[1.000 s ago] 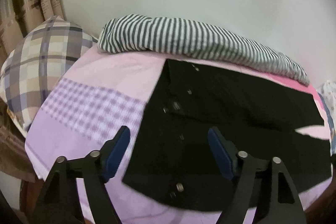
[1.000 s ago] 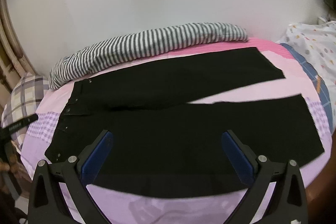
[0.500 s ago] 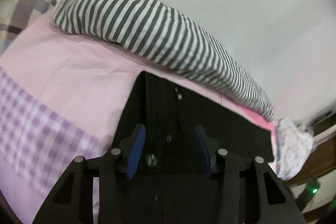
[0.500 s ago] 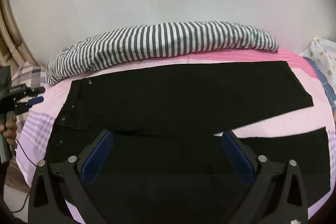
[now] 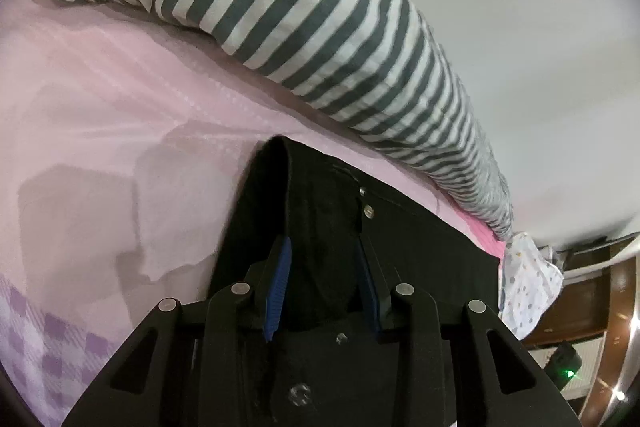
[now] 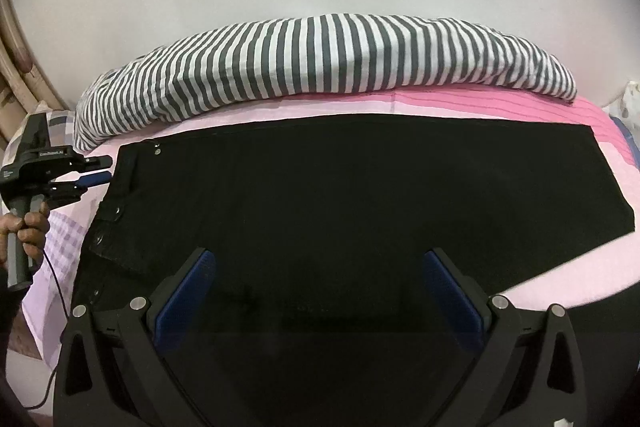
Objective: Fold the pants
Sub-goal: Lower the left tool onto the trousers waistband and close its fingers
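Note:
Black pants lie spread flat on the pink bed sheet, waistband to the left, legs to the right. In the left wrist view the waistband's far corner is just ahead of my left gripper; its blue pads are narrowed around the waistband but still apart, with the cloth between them. The left gripper also shows in the right wrist view, at the waistband edge. My right gripper is wide open, low over the near pant leg, holding nothing.
A grey-and-white striped bolster lies along the wall behind the pants and also shows in the left wrist view. A spotted white cloth lies at the bed's far end. A plaid pillow sits far left.
My left gripper moved forward to the waistband's far corner and its jaws narrowed around it. My right gripper moved forward and lower over the pants, still wide open.

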### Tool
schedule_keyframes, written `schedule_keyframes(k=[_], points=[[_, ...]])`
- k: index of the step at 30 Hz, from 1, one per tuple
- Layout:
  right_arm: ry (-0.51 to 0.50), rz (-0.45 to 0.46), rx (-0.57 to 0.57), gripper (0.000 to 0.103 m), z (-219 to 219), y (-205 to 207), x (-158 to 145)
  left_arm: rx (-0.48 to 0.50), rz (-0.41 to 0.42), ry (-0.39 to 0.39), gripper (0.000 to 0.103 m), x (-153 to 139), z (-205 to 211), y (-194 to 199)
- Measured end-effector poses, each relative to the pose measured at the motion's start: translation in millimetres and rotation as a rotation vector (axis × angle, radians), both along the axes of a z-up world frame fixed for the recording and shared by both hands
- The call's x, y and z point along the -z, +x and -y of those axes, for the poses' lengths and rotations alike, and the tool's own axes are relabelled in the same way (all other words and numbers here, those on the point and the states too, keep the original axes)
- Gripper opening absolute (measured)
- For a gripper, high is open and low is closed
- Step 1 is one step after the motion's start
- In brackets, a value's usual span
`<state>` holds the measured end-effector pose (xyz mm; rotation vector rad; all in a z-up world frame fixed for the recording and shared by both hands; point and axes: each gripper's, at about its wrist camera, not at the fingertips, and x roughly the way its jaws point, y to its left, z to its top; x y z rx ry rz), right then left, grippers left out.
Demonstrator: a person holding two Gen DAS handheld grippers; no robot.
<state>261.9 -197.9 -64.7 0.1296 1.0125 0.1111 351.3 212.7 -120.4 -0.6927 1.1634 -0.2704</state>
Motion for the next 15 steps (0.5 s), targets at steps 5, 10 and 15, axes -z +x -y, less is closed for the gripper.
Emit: schedule_keyframes(k=[5, 10, 15], points=[[-0.01, -0.011, -0.01, 0.103, -3.2, 14.5, 7.6, -0.017, -0.003, -0.011, 0.034, 9.1, -8.9, 4.2], [-0.003, -0.027, -0.017, 0.103, -5.4, 26.3, 16.5, -0.018, -0.016, -0.023, 0.034, 18.3, -10.6, 7.3], [-0.012, -0.023, -0.037, 0.103, -10.5, 33.1, 18.3, 0.001, 0.001, -0.04, 0.034, 19.5, -5.1, 19.7]])
